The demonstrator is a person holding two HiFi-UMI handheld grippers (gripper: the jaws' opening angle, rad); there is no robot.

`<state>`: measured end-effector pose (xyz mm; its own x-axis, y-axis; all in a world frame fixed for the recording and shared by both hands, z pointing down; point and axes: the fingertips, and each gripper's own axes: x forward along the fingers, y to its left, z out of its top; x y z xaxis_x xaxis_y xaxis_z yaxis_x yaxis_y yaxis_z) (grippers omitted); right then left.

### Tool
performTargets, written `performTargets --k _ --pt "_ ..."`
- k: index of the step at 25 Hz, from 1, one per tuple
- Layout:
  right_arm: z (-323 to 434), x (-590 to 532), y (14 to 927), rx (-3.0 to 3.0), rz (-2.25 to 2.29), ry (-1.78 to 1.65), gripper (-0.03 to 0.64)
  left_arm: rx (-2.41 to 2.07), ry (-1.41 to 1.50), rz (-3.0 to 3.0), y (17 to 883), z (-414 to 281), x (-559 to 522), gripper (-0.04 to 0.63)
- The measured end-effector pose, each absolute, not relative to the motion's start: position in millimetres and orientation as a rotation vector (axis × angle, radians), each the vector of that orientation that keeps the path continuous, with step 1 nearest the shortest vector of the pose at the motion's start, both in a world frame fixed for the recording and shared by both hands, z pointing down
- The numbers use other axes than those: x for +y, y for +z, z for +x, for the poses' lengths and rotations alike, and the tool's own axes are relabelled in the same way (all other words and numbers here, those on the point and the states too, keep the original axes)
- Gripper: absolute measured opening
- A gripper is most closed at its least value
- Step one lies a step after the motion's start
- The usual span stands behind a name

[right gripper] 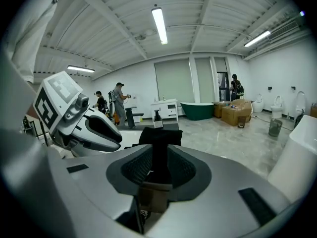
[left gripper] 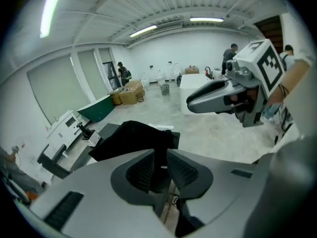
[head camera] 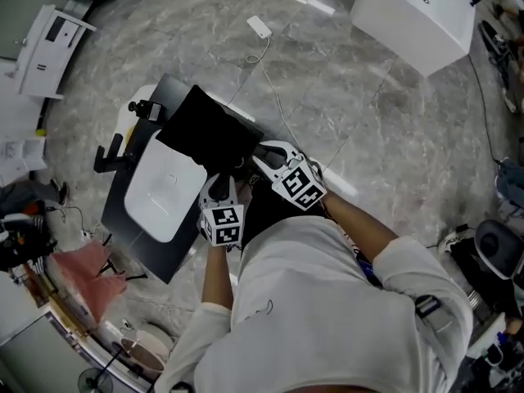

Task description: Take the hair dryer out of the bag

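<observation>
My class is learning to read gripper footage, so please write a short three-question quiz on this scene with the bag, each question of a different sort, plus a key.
1. True or false: the left gripper and the right gripper each have their fingers shut on the black bag.
2. What sits on the dark table? A) a white basin B) a laptop C) a plate
3. Can the hair dryer be seen in any view?
Key: 1 true; 2 A; 3 no, it shows in none of them.
</observation>
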<state>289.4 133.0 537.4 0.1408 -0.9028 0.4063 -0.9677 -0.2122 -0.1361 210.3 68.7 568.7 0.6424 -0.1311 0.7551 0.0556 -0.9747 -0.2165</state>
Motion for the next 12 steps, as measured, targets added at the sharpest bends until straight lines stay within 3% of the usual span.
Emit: performTargets --k 12 --pt "281.1 118.8 592.7 -1.809 2.206 0.865 0.081 -0.137 -1.347 -2.196 631.5 218.3 37.6 0.200"
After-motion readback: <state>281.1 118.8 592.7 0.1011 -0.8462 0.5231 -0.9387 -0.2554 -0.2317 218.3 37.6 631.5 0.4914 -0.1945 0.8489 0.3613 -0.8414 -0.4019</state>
